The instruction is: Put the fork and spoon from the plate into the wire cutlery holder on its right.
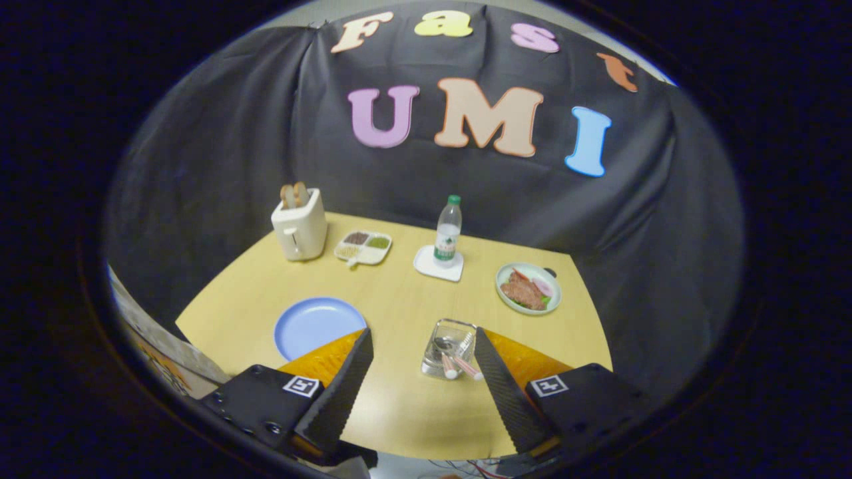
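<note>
Gripper jaws open, empty, above table; wire cutlery holder with 2 utensils beside bare blue plate.

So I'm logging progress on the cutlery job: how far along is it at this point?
It looks finished. The round blue plate lies bare, and two pink-handled utensils stand in the wire cutlery holder to its right; a spoon bowl shows inside, the fork I can't make out. The claw is open and holds nothing, fingers either side of the holder. Nothing seems left but withdrawing.
</note>
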Demonstrator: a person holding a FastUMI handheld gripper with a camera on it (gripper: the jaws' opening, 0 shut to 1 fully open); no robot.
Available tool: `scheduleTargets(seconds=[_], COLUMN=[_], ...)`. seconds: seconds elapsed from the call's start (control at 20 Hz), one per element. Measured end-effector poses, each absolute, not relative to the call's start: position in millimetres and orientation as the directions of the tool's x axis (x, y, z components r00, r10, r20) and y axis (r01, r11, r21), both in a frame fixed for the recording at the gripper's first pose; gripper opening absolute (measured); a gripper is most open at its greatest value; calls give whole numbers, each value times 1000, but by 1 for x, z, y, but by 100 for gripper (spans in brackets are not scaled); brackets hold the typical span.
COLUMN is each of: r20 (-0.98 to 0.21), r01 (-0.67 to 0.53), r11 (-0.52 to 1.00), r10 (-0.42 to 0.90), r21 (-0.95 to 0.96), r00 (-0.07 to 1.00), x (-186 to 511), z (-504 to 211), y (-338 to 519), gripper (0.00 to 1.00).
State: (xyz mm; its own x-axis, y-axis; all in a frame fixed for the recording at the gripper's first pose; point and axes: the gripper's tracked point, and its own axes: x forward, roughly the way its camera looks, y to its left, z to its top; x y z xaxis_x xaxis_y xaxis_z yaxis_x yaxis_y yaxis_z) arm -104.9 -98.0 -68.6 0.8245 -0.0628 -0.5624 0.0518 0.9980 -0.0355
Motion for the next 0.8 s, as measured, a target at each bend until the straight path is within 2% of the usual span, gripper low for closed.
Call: scheduleTargets(seconds=[0.2, 0.4, 0.8], r20=[-385, -187, -62], r01=[141, 210, 274], r11=[990, 976, 961], r10=[-122, -197, -271], r21=[22, 51, 45], r00=[915, 962, 960], x=[-110, -112, -120], z=[-40, 1, 21], y=[-98, -101, -115], gripper=[99, 99, 99])
